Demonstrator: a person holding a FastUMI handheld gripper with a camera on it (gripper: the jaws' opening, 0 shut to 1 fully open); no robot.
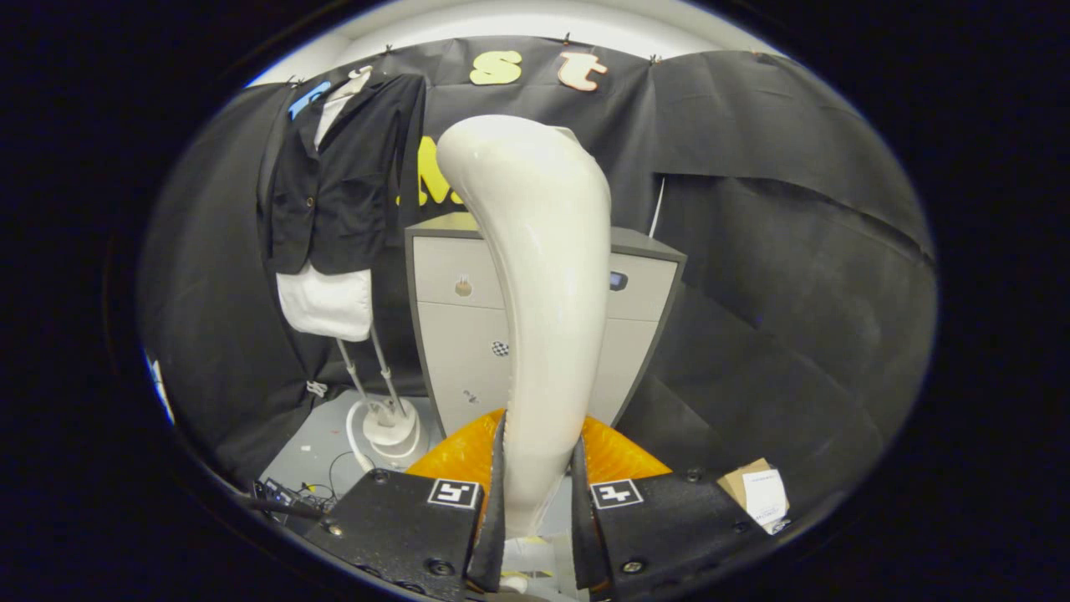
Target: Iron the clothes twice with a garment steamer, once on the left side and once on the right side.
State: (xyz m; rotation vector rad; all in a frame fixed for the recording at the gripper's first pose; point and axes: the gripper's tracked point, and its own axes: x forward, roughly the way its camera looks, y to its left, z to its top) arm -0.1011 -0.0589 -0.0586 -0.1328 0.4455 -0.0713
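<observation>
My gripper (539, 468) is shut on the handle of a white garment steamer (543, 276), which rises upright between the fingers and curves to the left at its top. The clothes (338, 180) hang well beyond and to the left: a black jacket over a white shirt on a stand, with the white shirt tail (328, 303) showing below the jacket. The steamer head stands apart from the clothes, at about the jacket's height.
A grey chest of drawers (468, 334) stands behind the steamer. The stand's white round base (389, 428) and two slanted poles are on the floor left of it, with cables (292, 493) nearby. A cardboard box with a paper (756, 489) lies right of the fingers.
</observation>
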